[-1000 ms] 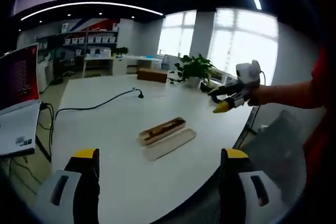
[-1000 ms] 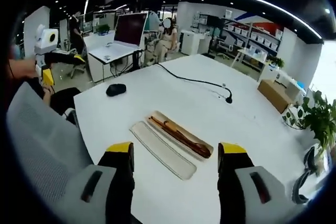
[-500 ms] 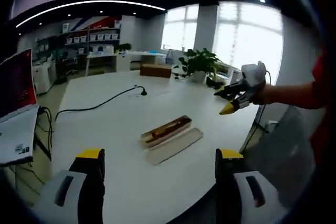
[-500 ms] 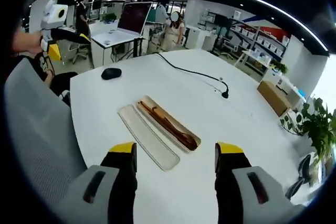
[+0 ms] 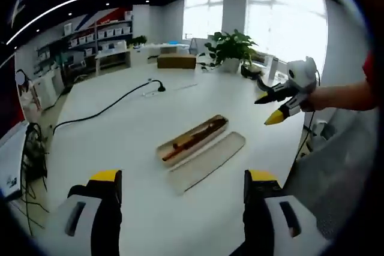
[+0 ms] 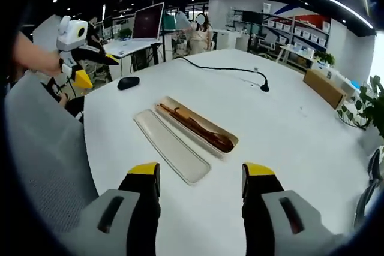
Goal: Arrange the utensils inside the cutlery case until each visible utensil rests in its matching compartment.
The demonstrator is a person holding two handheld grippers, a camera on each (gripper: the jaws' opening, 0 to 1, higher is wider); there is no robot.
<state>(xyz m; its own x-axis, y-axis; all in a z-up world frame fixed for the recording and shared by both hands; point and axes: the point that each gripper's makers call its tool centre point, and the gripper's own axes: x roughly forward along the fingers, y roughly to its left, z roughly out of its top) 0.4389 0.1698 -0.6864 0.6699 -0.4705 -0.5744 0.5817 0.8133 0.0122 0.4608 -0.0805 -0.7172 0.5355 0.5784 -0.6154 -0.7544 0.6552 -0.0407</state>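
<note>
On the white tabletop (image 5: 120, 142) we see the open cutlery case (image 5: 192, 140) lying near the middle, a long tray with dark wooden utensils (image 5: 189, 138) inside it; we cannot tell the utensils apart or see which compartment each lies in. Its pale lid (image 5: 207, 161) lies flat just beside the case, alongside it, on the side nearer to us. In the right gripper view the same case (image 6: 198, 126) and lid (image 6: 171, 145) lie side by side, with the brown utensils (image 6: 201, 130) running along the tray.

Our left gripper (image 5: 180, 184) hangs above the tabletop's near edge with its jaws wide apart and nothing between them. Our right gripper (image 6: 200, 178) is likewise held above the tabletop, jaws wide and empty. Each gripper comes into the other's view, held out in a hand, well apart from the case.

Farther along the tabletop a black cable (image 5: 114, 105) runs across it, a black mouse (image 6: 128, 82) sits near one edge, and a potted plant (image 5: 231, 45) and a cardboard box (image 5: 176, 61) stand at the far end.
</note>
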